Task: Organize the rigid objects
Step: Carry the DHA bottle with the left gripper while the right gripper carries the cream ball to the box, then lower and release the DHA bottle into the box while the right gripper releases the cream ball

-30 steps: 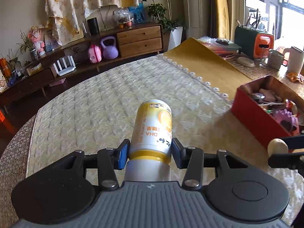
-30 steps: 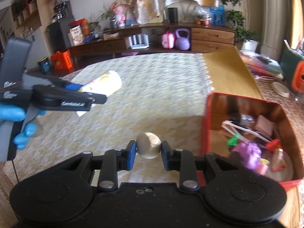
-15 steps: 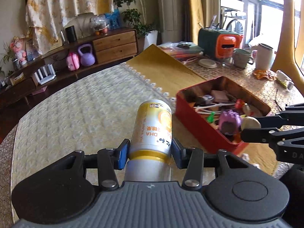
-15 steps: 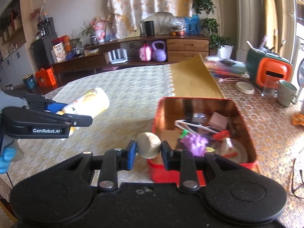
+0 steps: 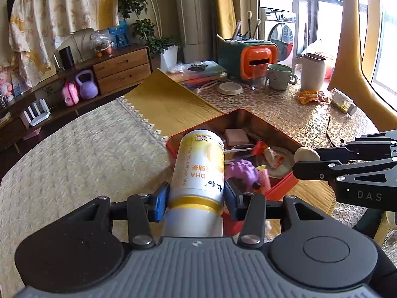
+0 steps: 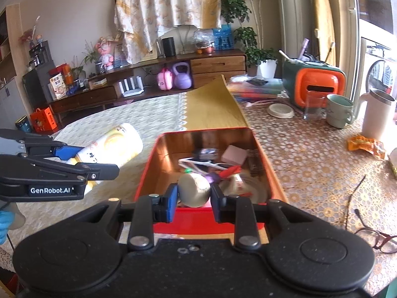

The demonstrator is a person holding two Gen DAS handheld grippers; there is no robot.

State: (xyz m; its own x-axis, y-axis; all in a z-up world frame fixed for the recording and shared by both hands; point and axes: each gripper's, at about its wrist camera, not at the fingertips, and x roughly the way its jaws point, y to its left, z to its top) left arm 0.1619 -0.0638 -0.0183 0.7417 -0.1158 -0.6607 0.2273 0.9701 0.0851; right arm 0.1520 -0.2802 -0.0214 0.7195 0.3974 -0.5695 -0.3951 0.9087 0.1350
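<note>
My left gripper is shut on a white and yellow can and holds it above the near left corner of the red tin box. My right gripper is shut on a beige egg-shaped object and holds it over the box's near end. The can also shows at left in the right wrist view, with the left gripper. The egg and right gripper show at right in the left wrist view. The box holds several small items, among them a purple toy.
An orange and green container, a glass, a green mug and a white jug stand at the table's far right. Red glasses lie near right. A cream quilted cloth covers the table's left.
Both grippers have swung right toward the red box with their loads. The can now hangs over the box's corner and the egg over its near end.
</note>
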